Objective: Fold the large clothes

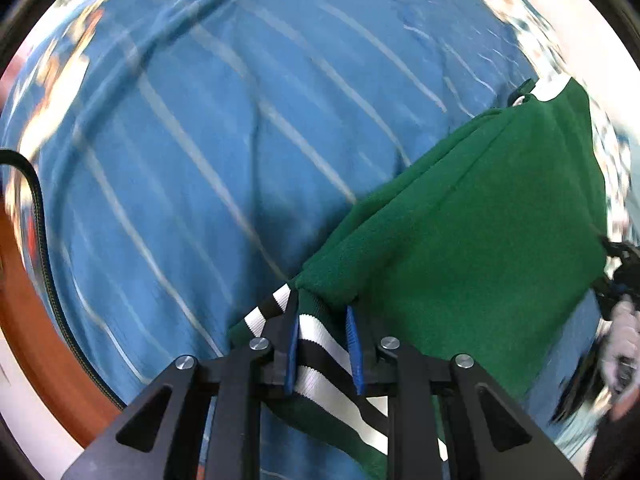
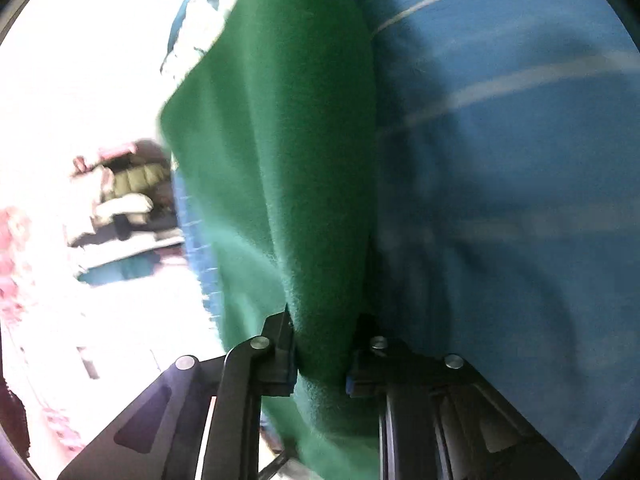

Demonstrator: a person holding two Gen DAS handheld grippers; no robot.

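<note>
Claws both clamped on green garment (image 1: 472, 216): left claw (image 1: 323, 344) at striped cuff (image 1: 316, 356), right claw (image 2: 320, 356) mid-fabric.

The left gripper (image 1: 322, 344) was made of black bars shaped like two big arms, each with a long hole cut in it. Four round silver screws sat on top. Its fingers (image 1: 354, 350) had bright blue ridged pads. The right gripper (image 2: 320, 356) looked the same: black bars, silver screws, and small blue pads at its fingertips (image 2: 349, 384).
</note>
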